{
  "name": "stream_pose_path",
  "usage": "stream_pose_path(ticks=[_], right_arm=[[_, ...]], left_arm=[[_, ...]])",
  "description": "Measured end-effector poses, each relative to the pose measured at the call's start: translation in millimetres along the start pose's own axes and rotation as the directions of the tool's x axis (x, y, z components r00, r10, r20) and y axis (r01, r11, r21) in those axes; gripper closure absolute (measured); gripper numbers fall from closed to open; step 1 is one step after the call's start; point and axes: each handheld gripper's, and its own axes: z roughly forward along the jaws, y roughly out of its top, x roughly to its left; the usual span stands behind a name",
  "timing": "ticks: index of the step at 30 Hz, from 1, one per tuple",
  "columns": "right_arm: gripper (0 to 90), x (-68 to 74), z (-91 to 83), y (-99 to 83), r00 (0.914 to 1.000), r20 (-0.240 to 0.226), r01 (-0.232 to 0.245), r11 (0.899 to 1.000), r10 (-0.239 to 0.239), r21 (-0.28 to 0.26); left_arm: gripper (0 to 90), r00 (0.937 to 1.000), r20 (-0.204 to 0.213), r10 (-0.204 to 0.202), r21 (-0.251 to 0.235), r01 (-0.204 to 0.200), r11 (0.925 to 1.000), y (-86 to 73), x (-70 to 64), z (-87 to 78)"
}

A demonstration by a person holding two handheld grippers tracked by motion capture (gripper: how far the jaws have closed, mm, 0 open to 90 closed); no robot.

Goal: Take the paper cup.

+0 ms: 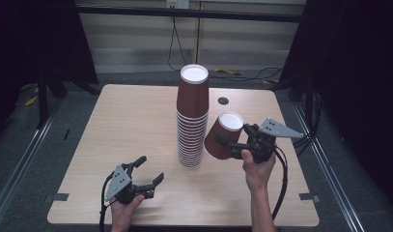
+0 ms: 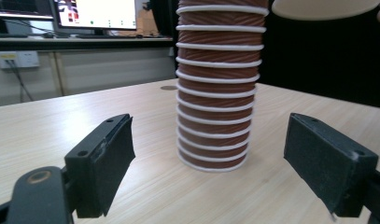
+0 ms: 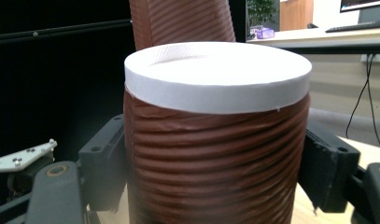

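Nearest the high camera, my left gripper (image 1: 145, 175) is resting low over the table (image 1: 112, 125), jaws spread wide and holding nothing, well short of the cup stack (image 1: 191, 121) and toward the near edge. Bare wood is lying open between it and the stack. I am holding my right gripper (image 1: 231, 137) just right of the stack, jaws clamped on a single brown cup (image 1: 224, 135) that is tilting, upside down, lifted off the table and close to the stack's side, though I cannot tell whether they touch.

Looking along the left gripper (image 2: 208, 158), I am seeing both pads wide apart with the cup stack (image 2: 218, 93) standing upright between them farther off, clear tabletop in front of its base. The held cup (image 2: 318, 8) is showing just right of the stack's upper part.

Along the right gripper (image 3: 215, 172), the jaws are pressing both sides of the cup (image 3: 215, 140), white bottom up; the stack (image 3: 183, 21) is rising right behind it.
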Motion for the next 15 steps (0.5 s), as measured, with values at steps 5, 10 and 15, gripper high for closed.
stream_pose_path(ticks=[5, 10, 15], right_arm=[[21.5, 4.1, 2.7, -10.0, 0.9998, -0.019, -0.006, 1.000, 0.007, 0.009], [21.5, 8.4, 8.5, -21.1, 0.9990, -0.043, -0.013, 1.000, 0.014, 0.020], [21.5, 11.8, 14.1, -30.5, 0.9975, -0.066, -0.021, 0.999, 0.024, 0.033]], left_arm=[[16.2, 0.9996, 0.030, -0.005, 0.007, 0.004, 1.0000, 3.1, -5.8, 2.2], [16.1, 0.9975, 0.068, -0.015, 0.018, 0.014, 0.9997, 6.0, -12.5, 6.3], [16.1, 0.9957, 0.093, 0.005, 0.026, -0.008, 0.9996, 9.8, -15.4, 8.1]])
